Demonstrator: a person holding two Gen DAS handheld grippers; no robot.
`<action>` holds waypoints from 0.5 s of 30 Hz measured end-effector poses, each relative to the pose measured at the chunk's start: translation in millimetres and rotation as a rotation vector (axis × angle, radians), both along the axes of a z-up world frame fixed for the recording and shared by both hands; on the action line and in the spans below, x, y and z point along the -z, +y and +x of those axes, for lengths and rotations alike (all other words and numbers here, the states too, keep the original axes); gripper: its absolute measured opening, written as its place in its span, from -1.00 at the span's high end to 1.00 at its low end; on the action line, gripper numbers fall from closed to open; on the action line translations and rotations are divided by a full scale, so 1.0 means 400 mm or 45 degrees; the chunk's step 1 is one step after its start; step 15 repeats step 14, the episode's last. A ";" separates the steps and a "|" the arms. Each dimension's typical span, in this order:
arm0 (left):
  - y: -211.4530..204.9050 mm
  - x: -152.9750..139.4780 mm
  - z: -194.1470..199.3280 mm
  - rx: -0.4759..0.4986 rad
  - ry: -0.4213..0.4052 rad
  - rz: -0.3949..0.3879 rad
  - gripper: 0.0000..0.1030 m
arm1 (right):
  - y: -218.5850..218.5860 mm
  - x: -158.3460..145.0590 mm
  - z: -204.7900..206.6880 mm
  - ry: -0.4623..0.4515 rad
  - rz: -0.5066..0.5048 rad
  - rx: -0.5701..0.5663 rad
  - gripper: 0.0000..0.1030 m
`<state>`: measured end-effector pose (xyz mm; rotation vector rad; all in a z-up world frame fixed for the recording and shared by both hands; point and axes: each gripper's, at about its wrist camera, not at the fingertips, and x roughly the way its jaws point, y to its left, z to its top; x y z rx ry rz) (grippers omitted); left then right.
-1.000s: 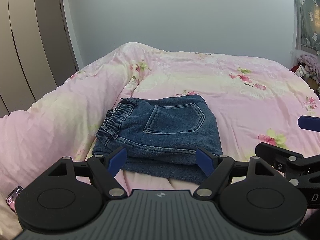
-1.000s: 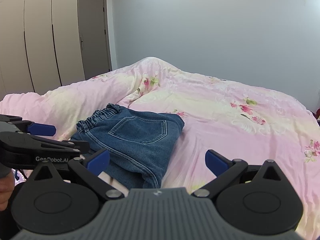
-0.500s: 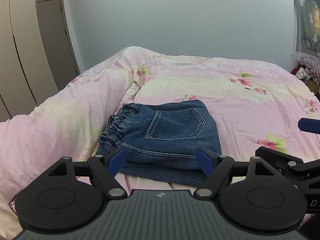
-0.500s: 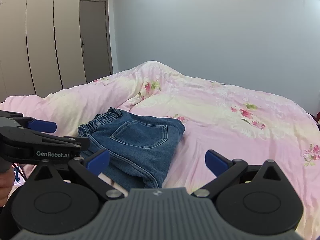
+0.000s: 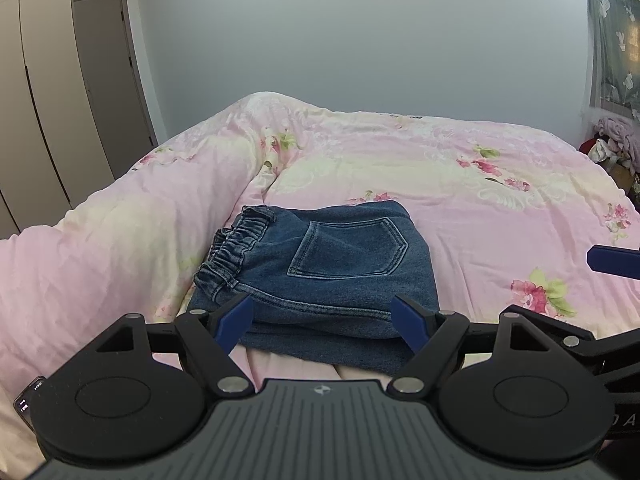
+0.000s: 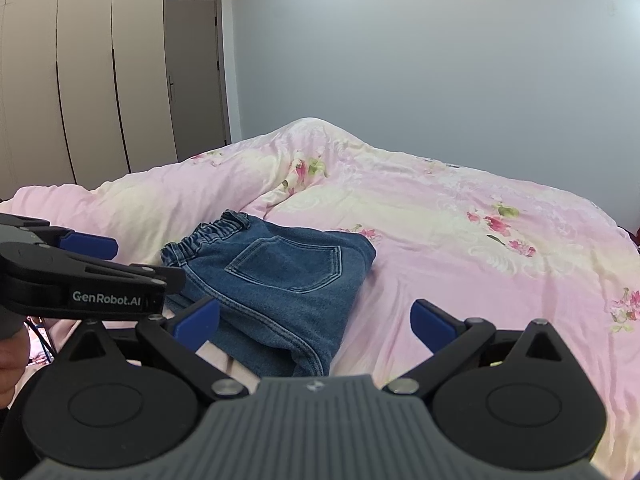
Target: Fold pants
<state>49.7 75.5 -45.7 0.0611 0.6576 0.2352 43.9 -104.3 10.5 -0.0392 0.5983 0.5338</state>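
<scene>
The blue denim pants lie folded in a compact stack on the pink floral bed cover, back pocket up, elastic waistband to the left. They also show in the right wrist view. My left gripper is open and empty, held just in front of the stack's near edge. My right gripper is open and empty, to the right of the stack, near its front right corner. The left gripper's arm crosses the right wrist view at the left.
Cream wardrobe doors and a grey door stand at the left. A phone lies at the bed's near left edge. A pile of clothes sits at the far right under a curtain.
Both grippers have drawn back and tilted up from the folded pants, which now sit lower in both views. Both stay open. The pants have not moved.
</scene>
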 end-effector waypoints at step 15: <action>-0.004 0.002 0.000 -0.004 0.008 -0.006 -0.78 | 0.000 0.004 -0.001 0.003 -0.014 -0.011 -0.91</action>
